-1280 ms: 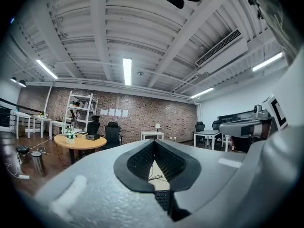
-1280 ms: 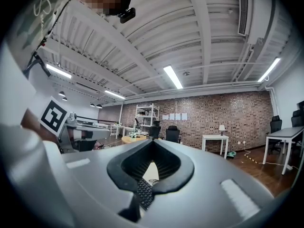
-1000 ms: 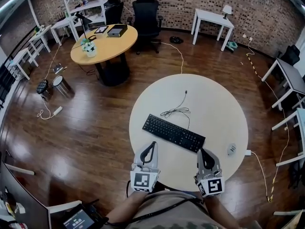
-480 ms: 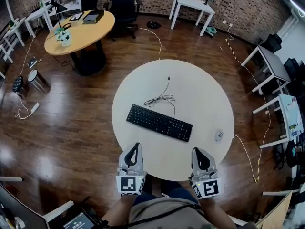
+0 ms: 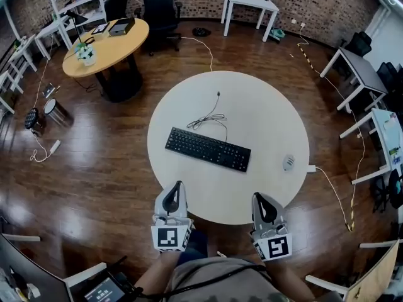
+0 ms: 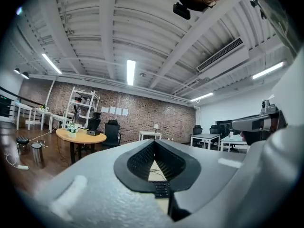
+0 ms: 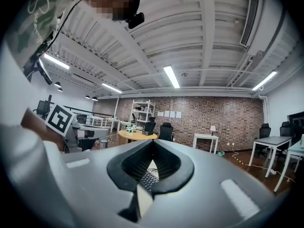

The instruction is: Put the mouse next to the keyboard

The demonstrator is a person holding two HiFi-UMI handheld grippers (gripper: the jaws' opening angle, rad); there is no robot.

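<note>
Nearest, at the bottom of the head view, the left gripper (image 5: 176, 187) and the right gripper (image 5: 259, 199) hang right at the near edge of the round white table (image 5: 264, 118). Both have their fingers pressed together, with nothing in them. Open bare tabletop lies between the two grippers and the one black keyboard (image 5: 208, 149), which sits slanted in the middle. The one mouse (image 5: 288, 162) rests near the table's right edge, well apart from the keyboard, with bare table between them. One thin cable (image 5: 211, 118) curls just behind the keyboard. The mouse is too small to make out its parts. Each gripper view shows only a sliver of keyboard below its closed tips. Farther off stand one round wooden table (image 5: 107, 43) and one black chair (image 5: 158, 5).
</note>
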